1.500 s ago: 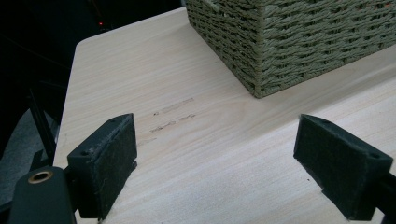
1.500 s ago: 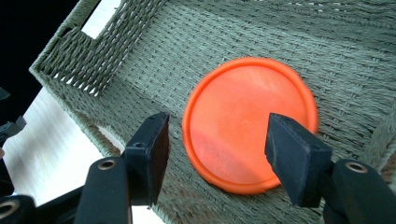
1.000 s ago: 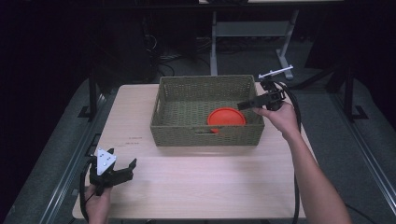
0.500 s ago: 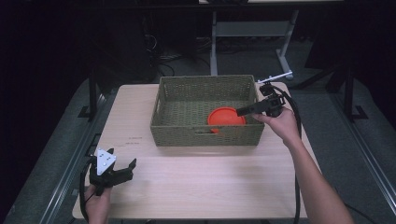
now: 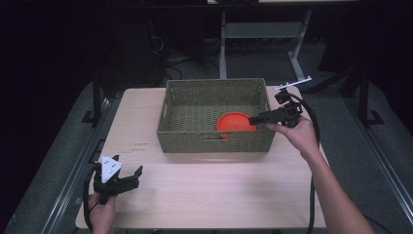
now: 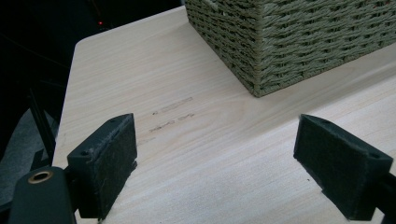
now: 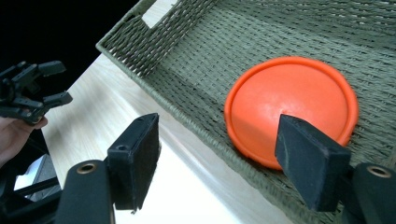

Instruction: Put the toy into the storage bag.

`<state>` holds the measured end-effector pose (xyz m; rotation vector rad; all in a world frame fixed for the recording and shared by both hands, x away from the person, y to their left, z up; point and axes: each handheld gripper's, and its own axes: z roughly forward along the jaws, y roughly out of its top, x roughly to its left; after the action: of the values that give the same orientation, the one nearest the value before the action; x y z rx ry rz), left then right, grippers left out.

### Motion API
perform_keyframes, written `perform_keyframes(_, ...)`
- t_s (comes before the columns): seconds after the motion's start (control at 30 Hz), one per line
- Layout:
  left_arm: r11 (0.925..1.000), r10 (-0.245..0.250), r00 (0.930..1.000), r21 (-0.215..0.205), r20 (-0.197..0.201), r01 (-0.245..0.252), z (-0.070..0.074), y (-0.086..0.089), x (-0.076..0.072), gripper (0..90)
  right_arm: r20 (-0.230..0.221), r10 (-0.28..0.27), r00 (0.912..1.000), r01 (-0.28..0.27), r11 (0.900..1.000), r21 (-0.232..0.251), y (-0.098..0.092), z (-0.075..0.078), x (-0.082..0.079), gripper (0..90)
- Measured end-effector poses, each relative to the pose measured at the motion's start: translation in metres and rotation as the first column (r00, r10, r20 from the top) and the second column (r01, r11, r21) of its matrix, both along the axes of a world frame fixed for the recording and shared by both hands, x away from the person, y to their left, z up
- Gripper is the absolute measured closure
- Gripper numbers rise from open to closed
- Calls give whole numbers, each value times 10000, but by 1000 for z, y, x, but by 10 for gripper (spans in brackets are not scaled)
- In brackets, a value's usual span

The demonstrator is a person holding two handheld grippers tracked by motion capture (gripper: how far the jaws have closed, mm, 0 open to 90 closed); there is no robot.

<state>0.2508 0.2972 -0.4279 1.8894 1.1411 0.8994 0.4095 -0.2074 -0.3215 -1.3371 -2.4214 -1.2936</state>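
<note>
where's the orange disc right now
In the high view the orange disc lies flat inside the woven basket, in its near right corner, just beyond the open right gripper.

The setting is a laboratory or test bay arranged for recorded manipulation work, not a domestic room. A light wooden table (image 5: 209, 195) stands alone on a grey floor (image 5: 370, 161), flanked by dark metal rails (image 5: 389, 180) running along both sides. Behind the table, a white metal frame stand (image 5: 258, 34) occupies the rear area, with loose cables (image 5: 170, 58) lying on the floor beside it. The surroundings are unlit and black, with illumination confined to the table.
</note>
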Motion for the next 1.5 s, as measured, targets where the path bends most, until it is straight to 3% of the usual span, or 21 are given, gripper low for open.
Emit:
perform_keyframes(0.4,10000,-13,10000,23,17,13,0,-1,0,128,238,319,9992,-322,9994,95,2,2,-17,295)
perform_keyframes(1.07,10000,-33,10000,45,13,33,0,-1,-1,128,376,654,9972,-662,9976,202,1,-11,-42,280)
perform_keyframes(1.5,10000,-52,10000,65,25,51,0,-2,-1,128,220,929,9954,-933,9955,182,3,-23,-54,276)
